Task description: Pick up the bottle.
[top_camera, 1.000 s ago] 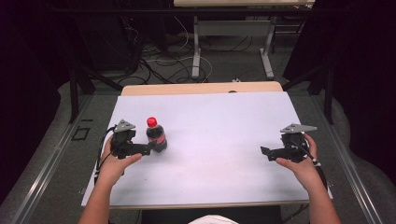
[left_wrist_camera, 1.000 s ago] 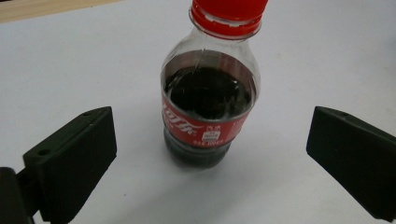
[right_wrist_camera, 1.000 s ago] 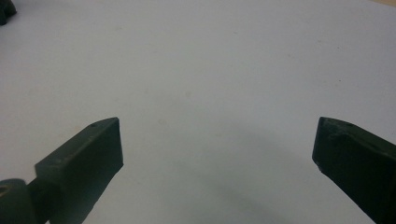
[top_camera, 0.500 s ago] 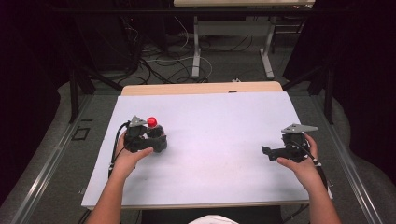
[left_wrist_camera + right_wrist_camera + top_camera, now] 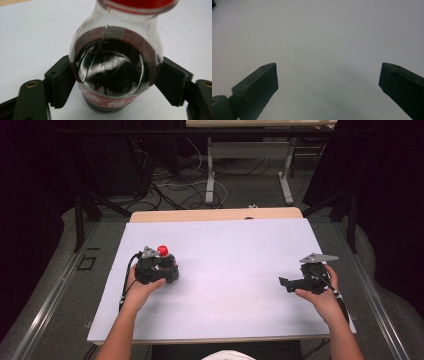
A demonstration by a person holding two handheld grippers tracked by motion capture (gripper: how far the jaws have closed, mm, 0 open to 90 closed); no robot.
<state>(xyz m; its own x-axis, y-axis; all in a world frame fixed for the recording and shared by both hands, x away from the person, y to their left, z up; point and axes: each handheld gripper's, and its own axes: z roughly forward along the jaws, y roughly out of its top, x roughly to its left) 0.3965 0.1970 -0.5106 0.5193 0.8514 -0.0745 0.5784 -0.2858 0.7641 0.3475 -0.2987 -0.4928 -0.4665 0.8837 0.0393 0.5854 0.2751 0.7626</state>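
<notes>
The left gripper (image 5: 167,270) has been brought in around the cola bottle (image 5: 116,67), left of the white board's (image 5: 240,285) middle; its jaws have just been closing and now seem pressed on the sides. A lift looks ready. Far right, the right gripper (image 5: 285,282) is held wide and empty.

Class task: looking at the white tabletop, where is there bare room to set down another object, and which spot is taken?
The widest free patch lies between the bottle in the left gripper and the right gripper. The back strip along the table edge is bare too, as is the near edge between the forearms. The left side is crowded.
</notes>
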